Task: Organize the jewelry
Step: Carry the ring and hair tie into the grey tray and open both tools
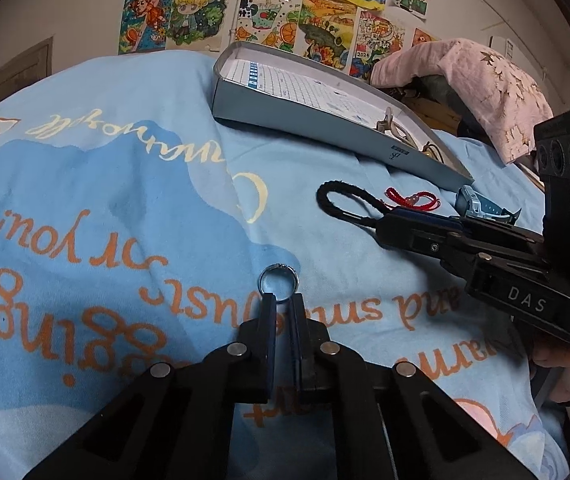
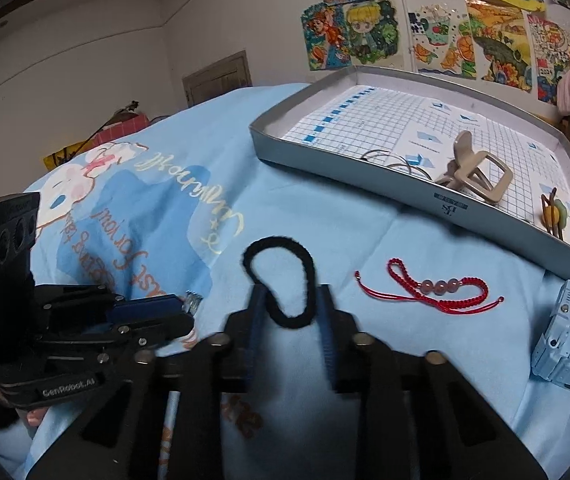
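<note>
Pinching one silver ring (image 1: 278, 289) at centre frame, the left gripper (image 1: 283, 304) is closed narrowly on it. The right gripper (image 2: 289, 312), lower centre, stands wide around one black hair tie (image 2: 281, 280). One red bracelet (image 2: 429, 286) and one blue watch (image 2: 565, 340) lie right; the tray (image 2: 365, 176), upper right, holds one clip (image 2: 473, 170).

Left gripper (image 1: 283, 305) jaws pinching silver ring (image 1: 278, 285) above blue blanket (image 1: 133, 200).
</note>
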The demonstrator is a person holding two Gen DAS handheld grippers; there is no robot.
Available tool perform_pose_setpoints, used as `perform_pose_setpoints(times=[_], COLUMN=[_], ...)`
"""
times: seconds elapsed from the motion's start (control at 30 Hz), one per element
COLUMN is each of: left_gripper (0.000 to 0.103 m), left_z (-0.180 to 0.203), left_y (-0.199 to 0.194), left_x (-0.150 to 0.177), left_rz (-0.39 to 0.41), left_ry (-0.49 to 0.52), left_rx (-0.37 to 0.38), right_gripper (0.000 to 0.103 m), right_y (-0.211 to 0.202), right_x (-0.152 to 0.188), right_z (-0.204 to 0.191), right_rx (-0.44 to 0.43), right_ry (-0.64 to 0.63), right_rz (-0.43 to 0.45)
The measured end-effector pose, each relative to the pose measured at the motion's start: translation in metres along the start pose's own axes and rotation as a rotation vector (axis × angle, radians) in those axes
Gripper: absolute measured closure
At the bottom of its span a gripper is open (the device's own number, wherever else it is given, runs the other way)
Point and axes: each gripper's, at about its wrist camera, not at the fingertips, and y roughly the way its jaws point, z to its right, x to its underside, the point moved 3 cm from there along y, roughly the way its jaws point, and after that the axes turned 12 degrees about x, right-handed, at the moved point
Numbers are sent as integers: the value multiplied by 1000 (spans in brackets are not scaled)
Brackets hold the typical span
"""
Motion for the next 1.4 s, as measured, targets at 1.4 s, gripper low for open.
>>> perform_pose_setpoints(times=[1.4], left_gripper=[83], left_z=[1], left_y=[4], left_x=[-9], left_rz=[-28], left_ry=[49], left_rx=[-66], right_gripper=[91], right_y=[2], right_x=[1], right_z=[17], right_rx=[17], right_ry=[89], right_rz=[15])
